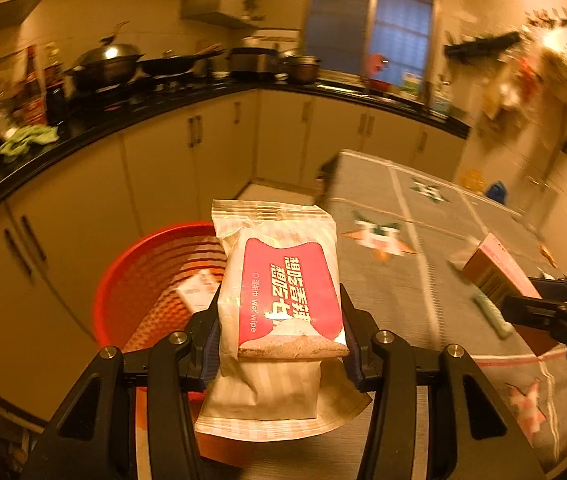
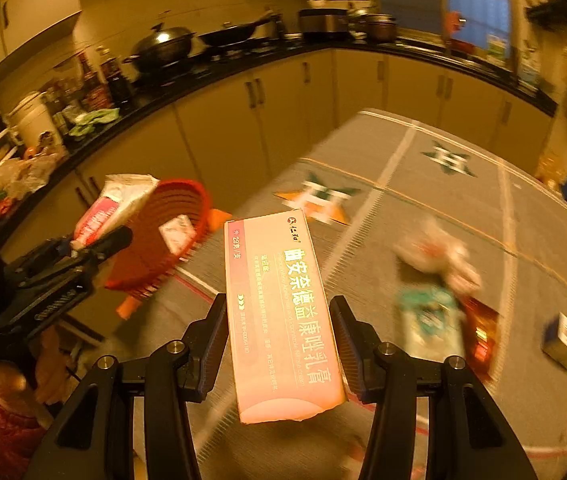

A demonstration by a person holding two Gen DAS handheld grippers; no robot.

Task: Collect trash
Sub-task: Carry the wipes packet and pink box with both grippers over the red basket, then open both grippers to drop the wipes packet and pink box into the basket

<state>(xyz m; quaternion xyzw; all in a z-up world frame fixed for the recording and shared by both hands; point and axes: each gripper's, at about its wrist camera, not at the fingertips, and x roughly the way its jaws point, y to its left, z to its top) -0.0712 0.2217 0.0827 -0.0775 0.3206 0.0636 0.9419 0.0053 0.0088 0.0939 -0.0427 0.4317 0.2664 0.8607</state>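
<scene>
Gripping wet-wipe pack (image 1: 283, 292), left gripper (image 1: 281, 332) holds it lengthwise pointing forward over red basket (image 1: 143, 280); right gripper (image 2: 279, 344) clamps pink carton (image 2: 279, 312), long axis forward, above patterned tablecloth (image 2: 423, 200), kitchen.

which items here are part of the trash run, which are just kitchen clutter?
In play:
- wet wipe pack, in left hand-held gripper
- pink carton, in right hand-held gripper
- red basket, one box already inside
- wrappers and small box left on the table

Clutter:
- wok
- sauce bottles
- green cloth
</scene>
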